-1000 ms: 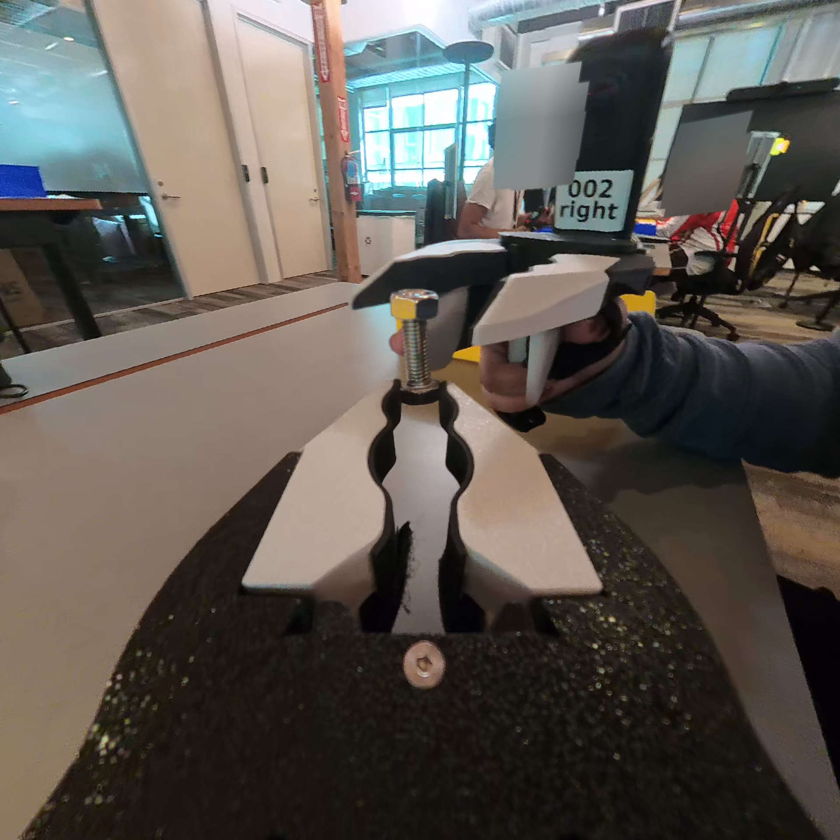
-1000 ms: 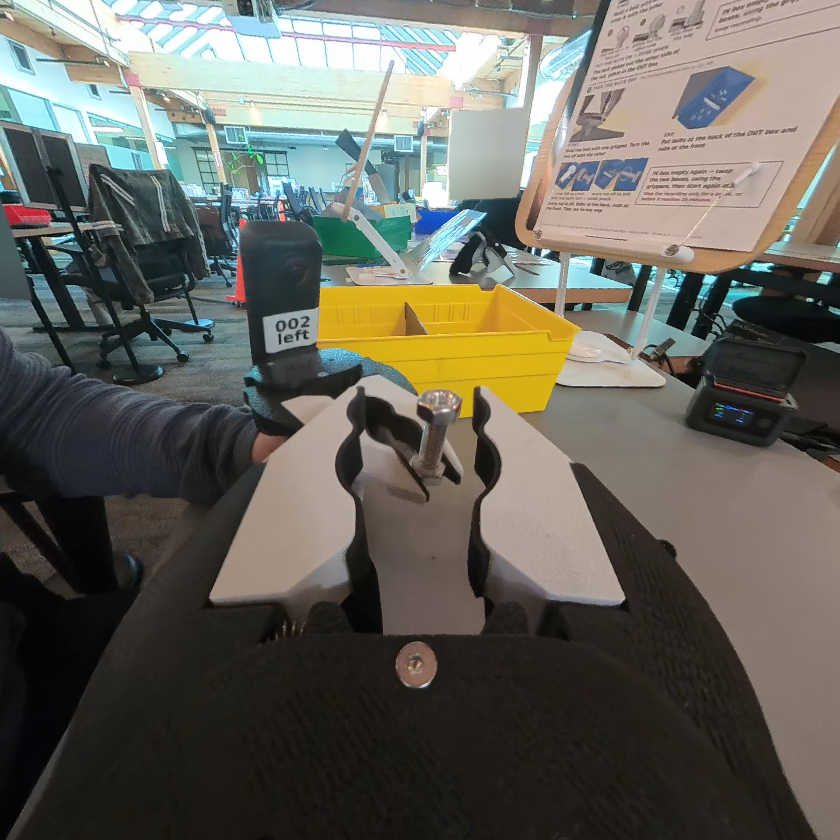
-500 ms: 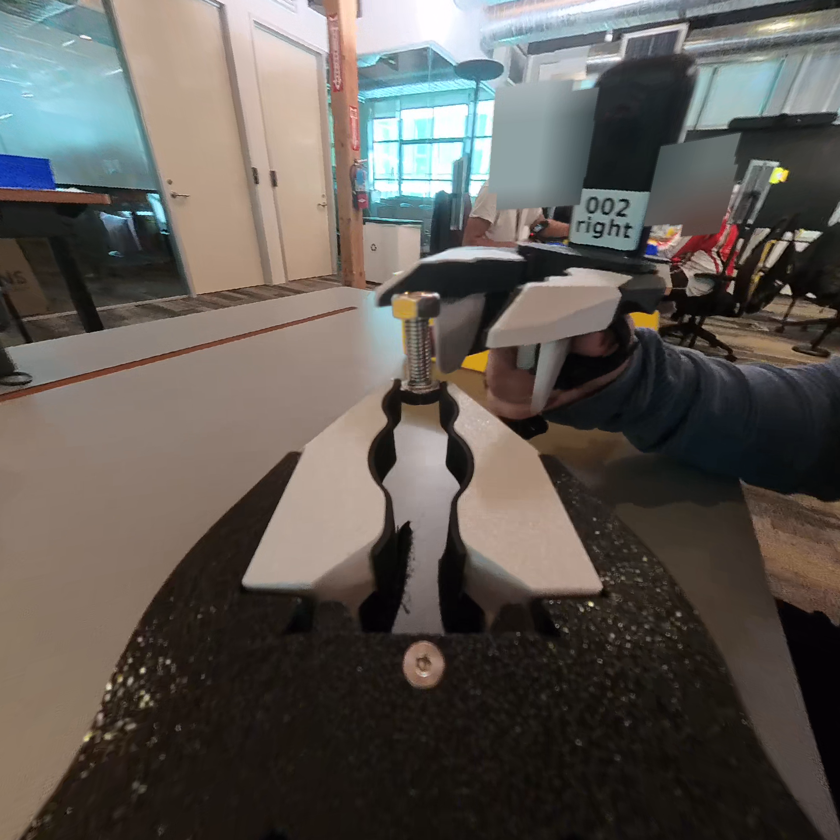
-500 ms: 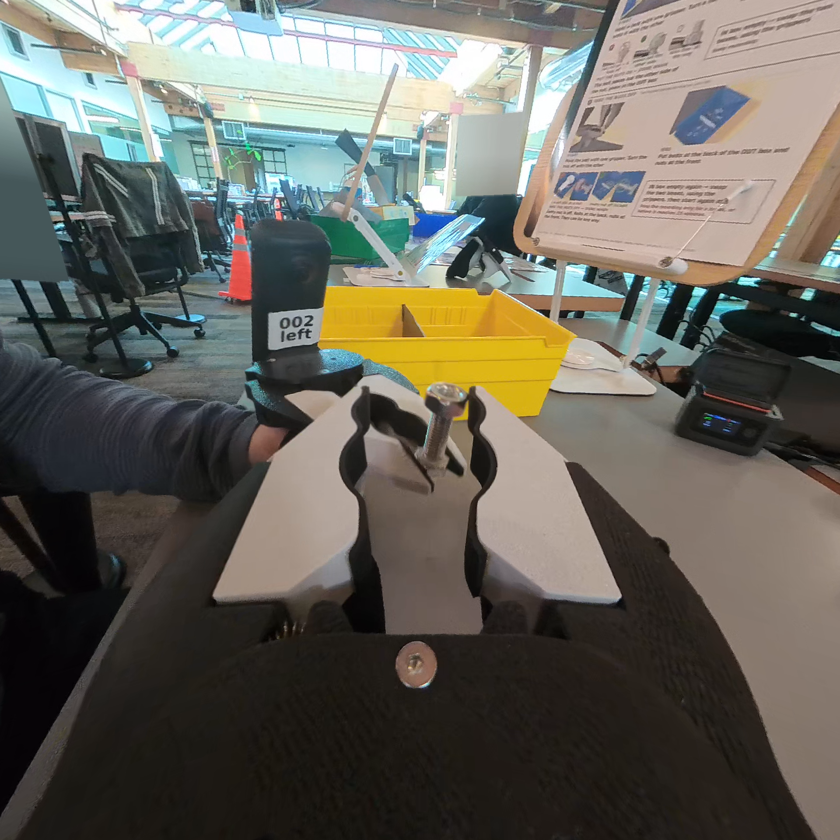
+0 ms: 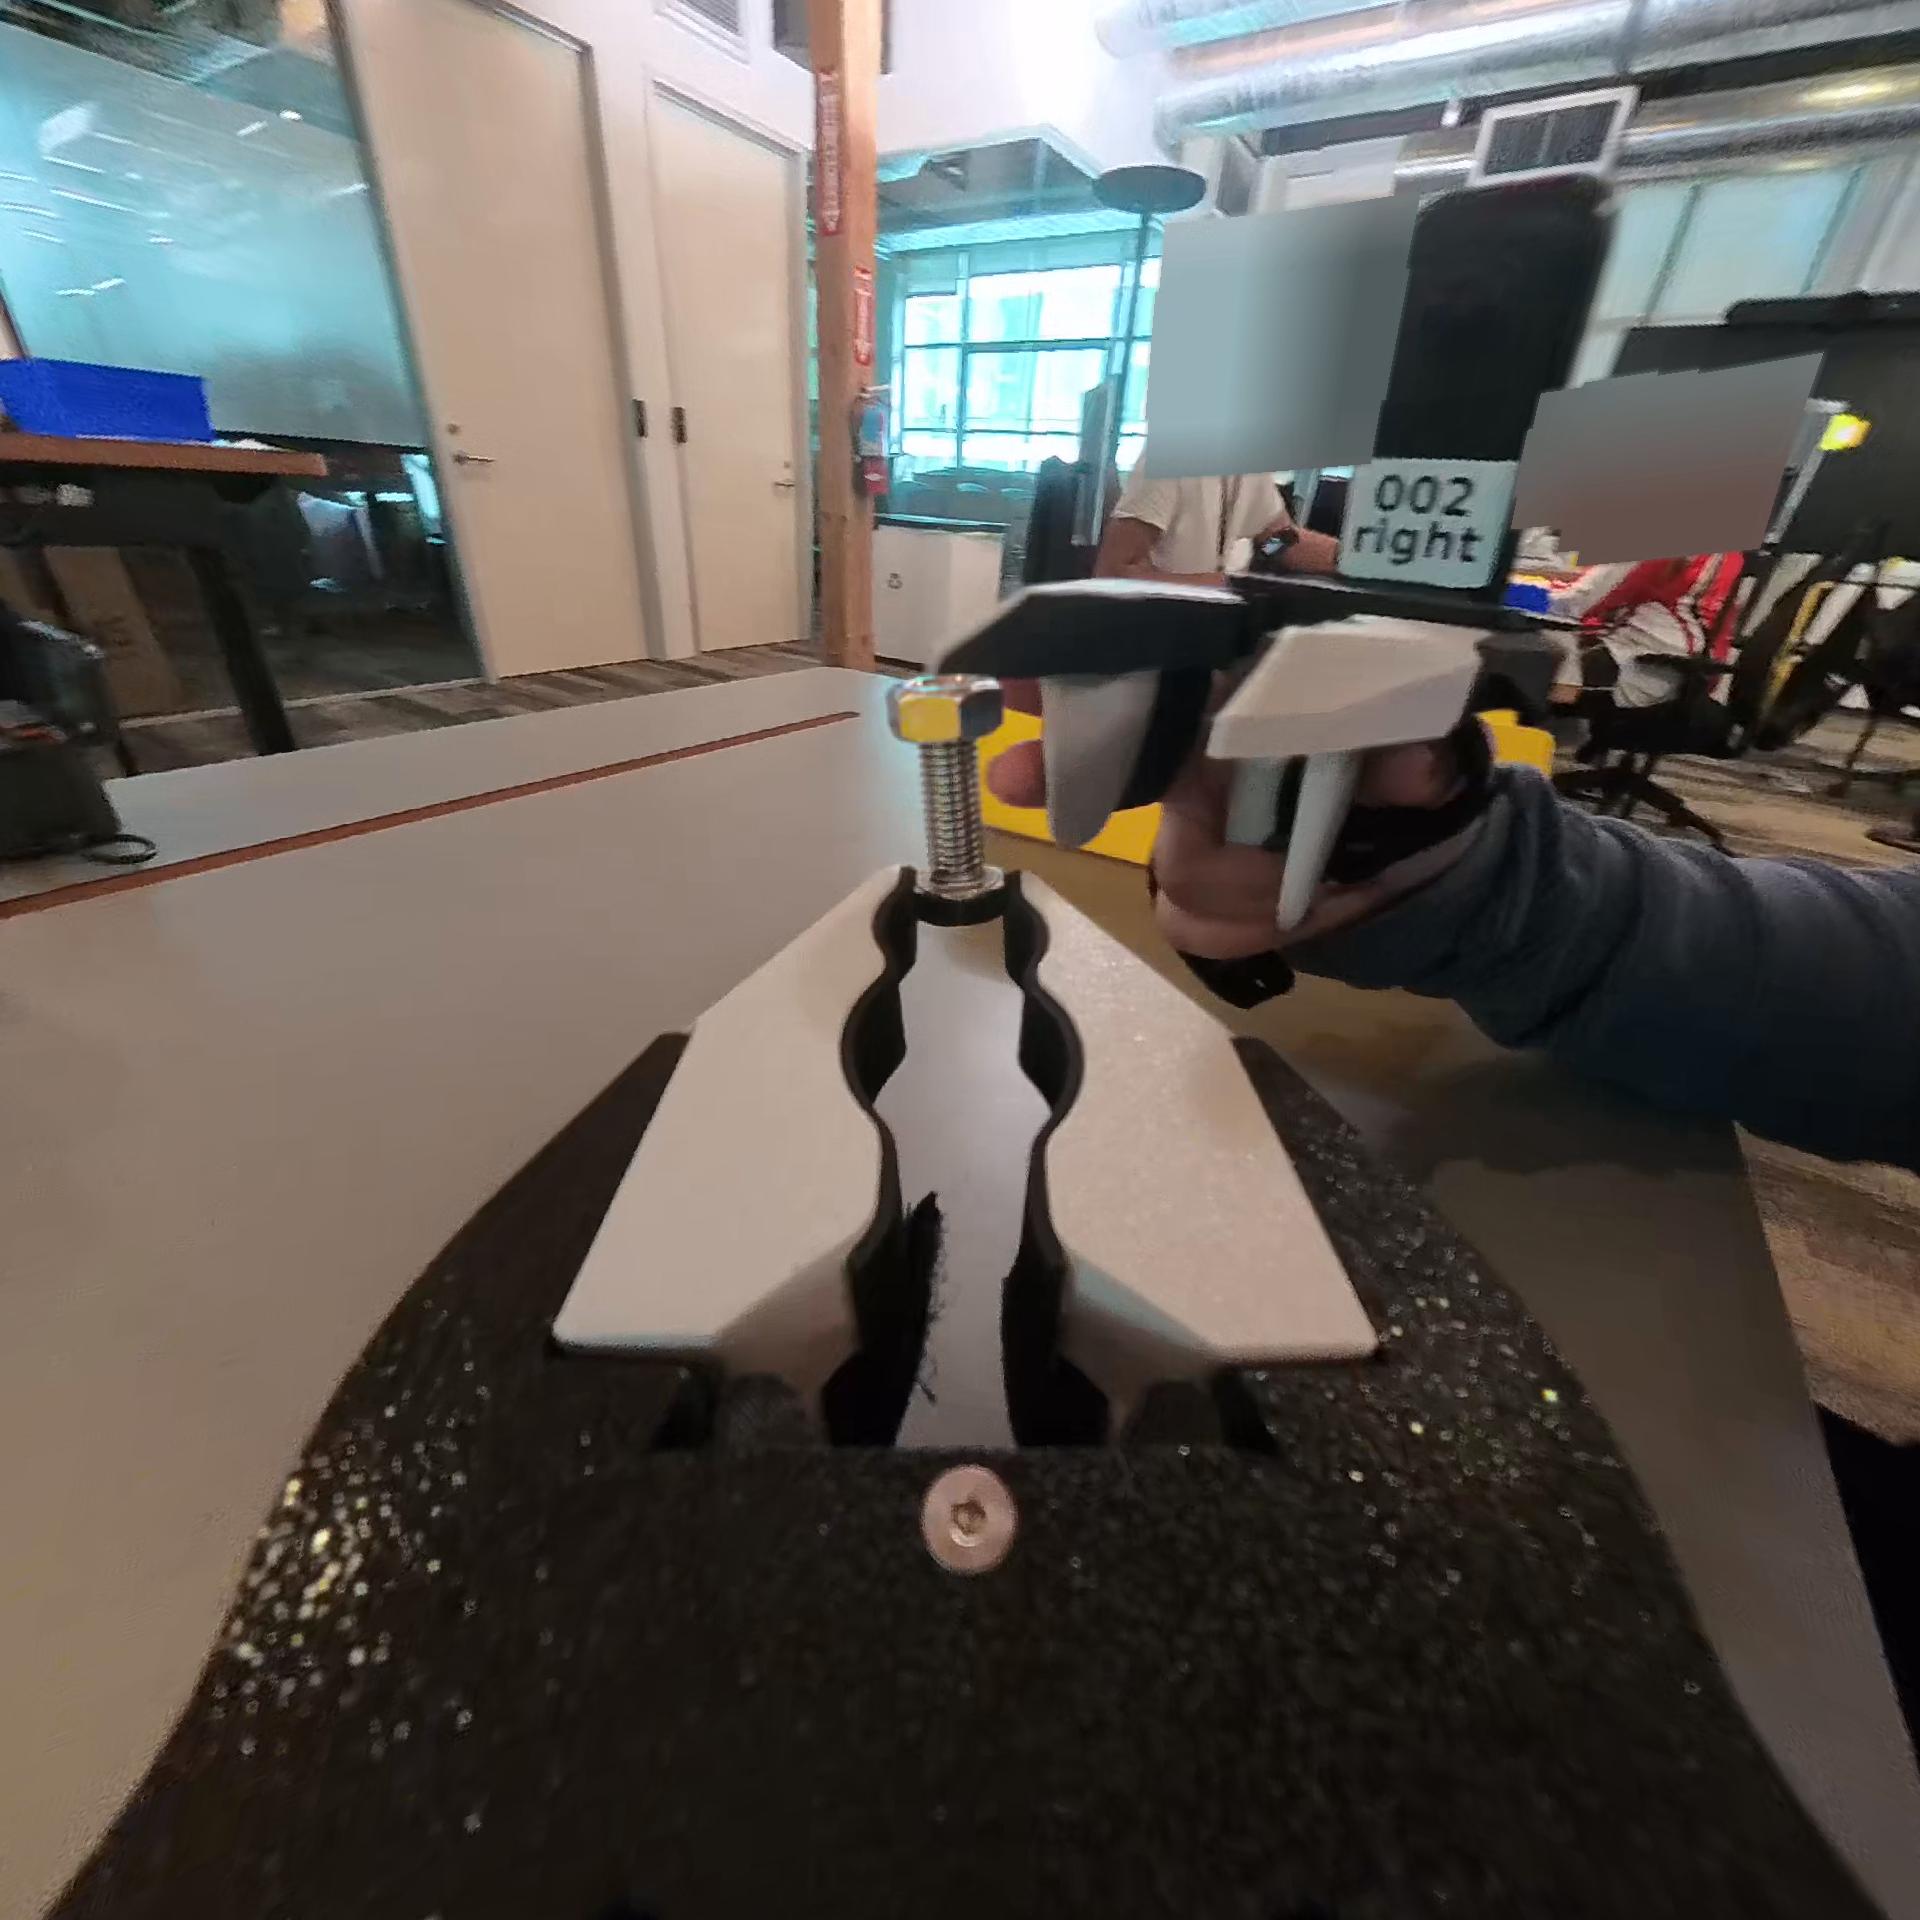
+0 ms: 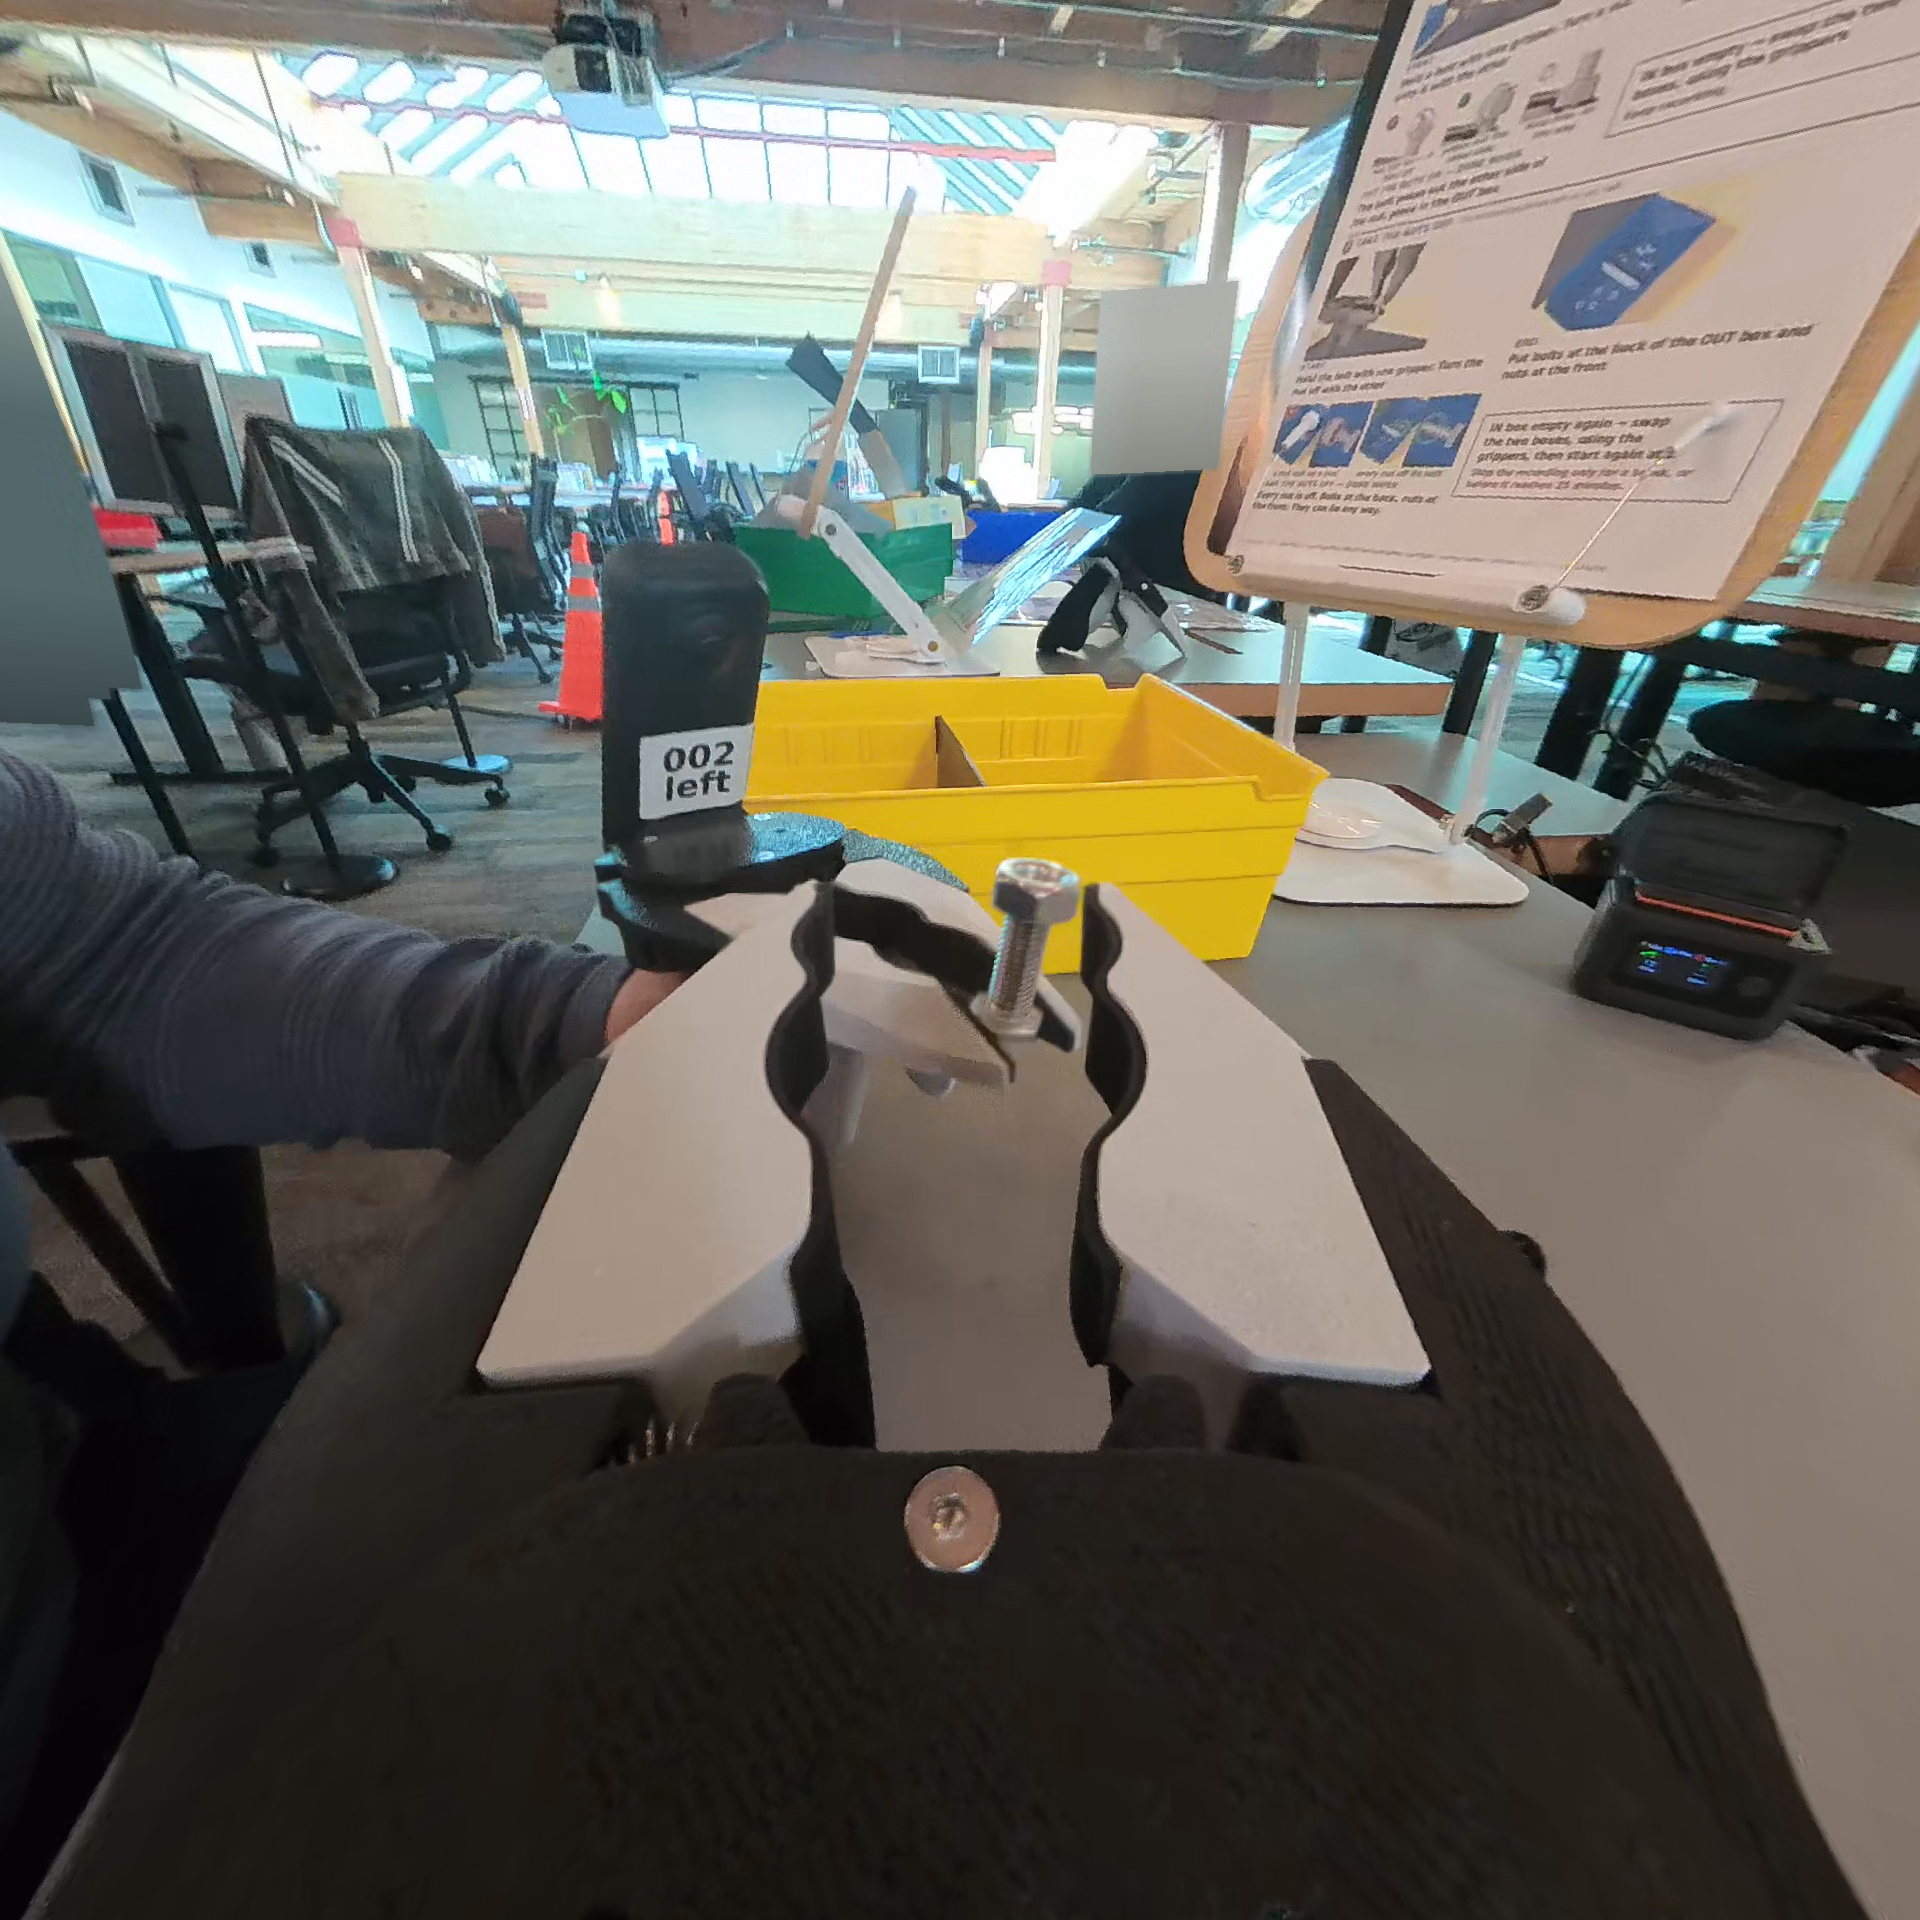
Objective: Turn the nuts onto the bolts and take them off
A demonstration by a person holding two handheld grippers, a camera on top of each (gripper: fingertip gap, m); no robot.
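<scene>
In the left wrist view, the bolt point(image 5: 948, 800) is held upright, head up, with the nut point(image 5: 958, 891) at its lower end clamped between the tips of the left gripper point(image 5: 958, 914); this grip is unchanged from a second ago. The right gripper point(image 5: 1195, 727) has been brought closer and slightly higher, level with the bolt head. In the right wrist view, the right gripper point(image 6: 951, 914) is seen spread wide, empty, and the bolt point(image 6: 1023, 961) now stands between its fingertips, nearer the right one. A closing on the head is judged imminent, to turn bolt against nut.
</scene>
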